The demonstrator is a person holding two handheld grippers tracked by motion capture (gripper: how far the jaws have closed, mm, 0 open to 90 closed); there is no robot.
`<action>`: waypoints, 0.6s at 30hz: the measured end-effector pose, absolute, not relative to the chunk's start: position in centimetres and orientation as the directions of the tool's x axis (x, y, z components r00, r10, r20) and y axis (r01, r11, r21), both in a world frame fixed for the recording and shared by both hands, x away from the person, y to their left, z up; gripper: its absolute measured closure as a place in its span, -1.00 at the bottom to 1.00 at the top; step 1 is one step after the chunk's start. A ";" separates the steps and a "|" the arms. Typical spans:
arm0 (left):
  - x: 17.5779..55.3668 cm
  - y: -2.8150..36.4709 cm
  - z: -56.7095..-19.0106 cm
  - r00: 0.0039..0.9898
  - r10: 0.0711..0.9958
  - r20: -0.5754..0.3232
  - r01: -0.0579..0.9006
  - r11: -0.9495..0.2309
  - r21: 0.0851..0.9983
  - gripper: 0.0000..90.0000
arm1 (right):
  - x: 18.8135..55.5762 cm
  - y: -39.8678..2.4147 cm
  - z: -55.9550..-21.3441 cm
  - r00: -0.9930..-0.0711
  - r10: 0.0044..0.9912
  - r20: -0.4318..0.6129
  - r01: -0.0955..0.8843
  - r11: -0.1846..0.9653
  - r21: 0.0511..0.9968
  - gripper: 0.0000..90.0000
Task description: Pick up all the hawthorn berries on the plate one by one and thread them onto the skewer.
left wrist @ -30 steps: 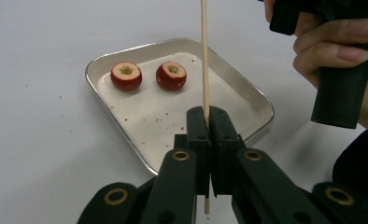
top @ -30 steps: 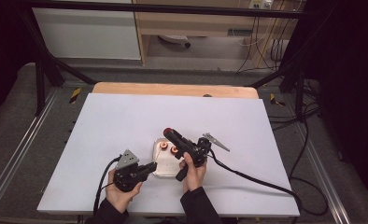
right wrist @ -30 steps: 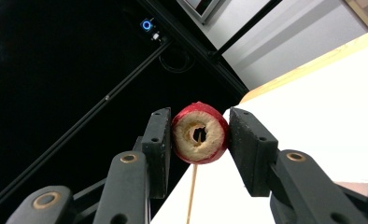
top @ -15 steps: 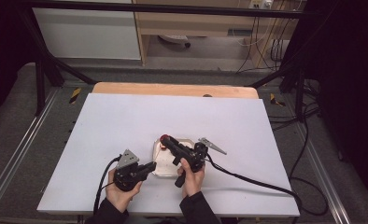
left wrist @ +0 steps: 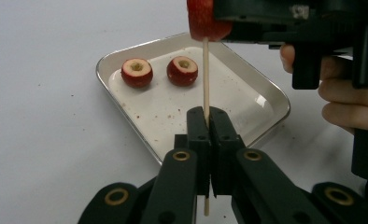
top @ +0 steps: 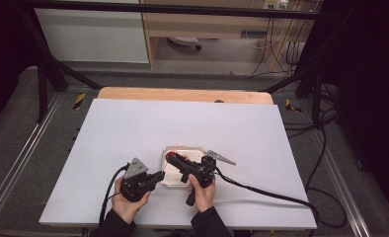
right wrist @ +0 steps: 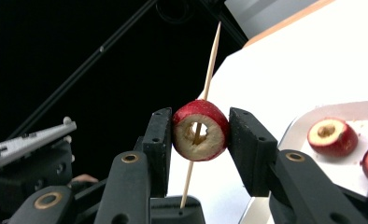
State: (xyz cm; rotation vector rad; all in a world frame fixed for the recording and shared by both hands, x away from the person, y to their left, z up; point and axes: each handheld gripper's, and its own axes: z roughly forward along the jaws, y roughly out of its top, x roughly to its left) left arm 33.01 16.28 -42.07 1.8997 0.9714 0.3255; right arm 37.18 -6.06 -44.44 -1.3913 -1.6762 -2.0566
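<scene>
Low at centre frame, left gripper (left wrist: pixel 205 121) pinches the skewer (left wrist: pixel 205 74) tight; right gripper (right wrist: pixel 198 130) clamps one threaded fruit (right wrist: pixel 200 130); two fruits (left wrist: pixel 137 72) wait on the tray (left wrist: pixel 247 79).

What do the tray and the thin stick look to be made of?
Tray: likely stainless steel, with a shiny rolled rim and a duller, speckled base. Stick: pale and matte, tapering to a point, probably bamboo or wood, clamped upright in the left hand-held gripper.
</scene>
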 end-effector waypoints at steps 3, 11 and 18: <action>33.1 16.1 -42.1 0.651 0.742 -0.162 0.489 -0.246 0.837 0.96 | 36.9 -5.9 -44.8 -0.561 0.412 0.718 0.630 -0.351 0.693 0.37; 33.4 15.9 -42.2 0.654 0.739 -0.161 0.491 -0.253 0.834 0.96 | 36.3 -5.6 -45.3 -0.572 0.430 0.699 0.634 -0.309 0.709 0.37; 33.5 15.8 -42.4 0.667 0.731 -0.145 0.480 -0.273 0.833 0.96 | 36.1 -5.6 -45.4 -0.580 0.454 0.676 0.627 -0.281 0.727 0.36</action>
